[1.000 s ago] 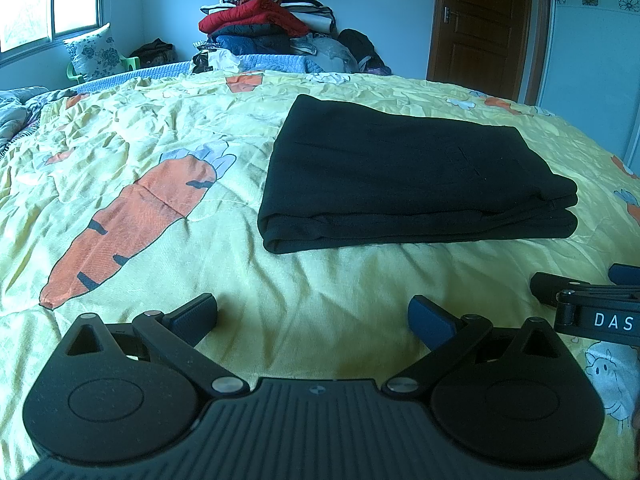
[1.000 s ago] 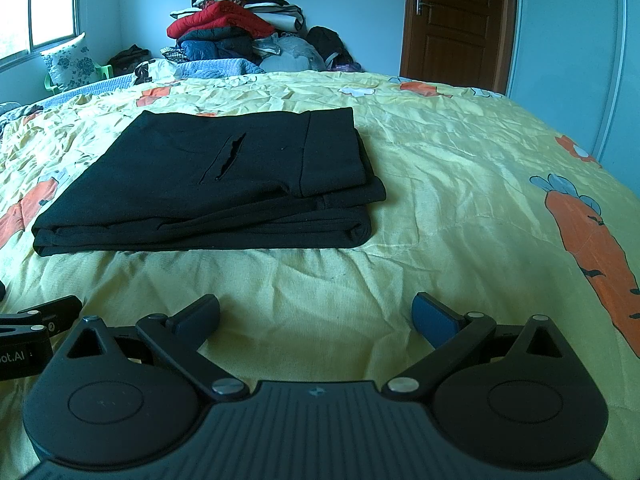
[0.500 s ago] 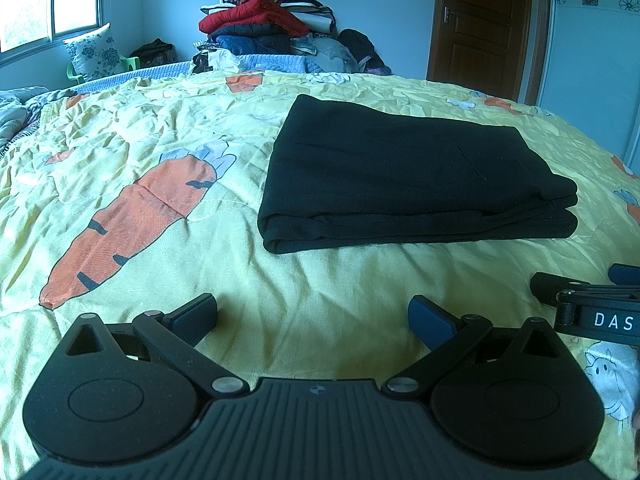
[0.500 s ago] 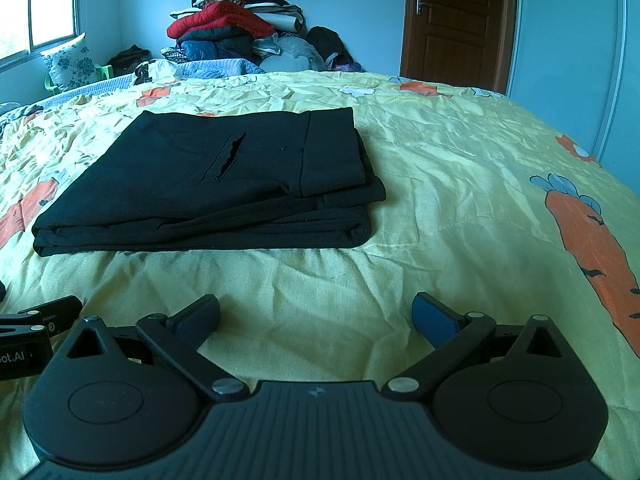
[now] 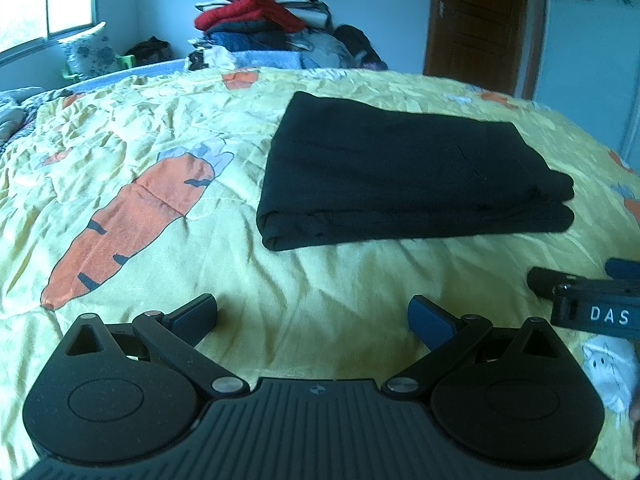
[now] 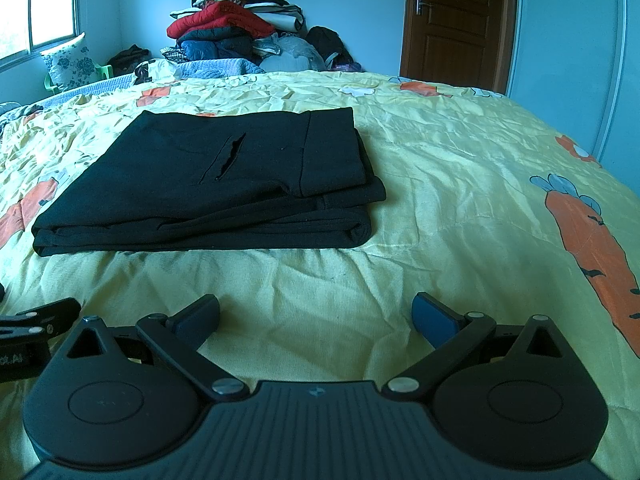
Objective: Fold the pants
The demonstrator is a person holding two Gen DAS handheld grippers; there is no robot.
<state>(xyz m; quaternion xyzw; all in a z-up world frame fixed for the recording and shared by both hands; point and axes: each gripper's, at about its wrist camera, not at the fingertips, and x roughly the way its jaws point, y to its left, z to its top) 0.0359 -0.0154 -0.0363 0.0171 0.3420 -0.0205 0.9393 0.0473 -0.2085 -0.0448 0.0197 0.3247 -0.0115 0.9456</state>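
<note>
White letters "DAS" are showing on the right gripper (image 5: 584, 280). The black folded cloth pants (image 6: 208, 184) are lying flat on the yellow carrot-print bedspread (image 6: 460, 200), ahead of both grippers; the left gripper (image 5: 314, 316) and the right are both resting spread, holding nothing.

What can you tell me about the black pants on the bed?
The black pants are soft, matte cloth folded into a flat rectangular stack of several layers. A slit pocket gapes open on the top layer, and a broad band runs along the right end. The layers' edges do not line up neatly at the near right corner. They lie on the yellow carrot-print bedspread. Neither gripper touches them.
</note>
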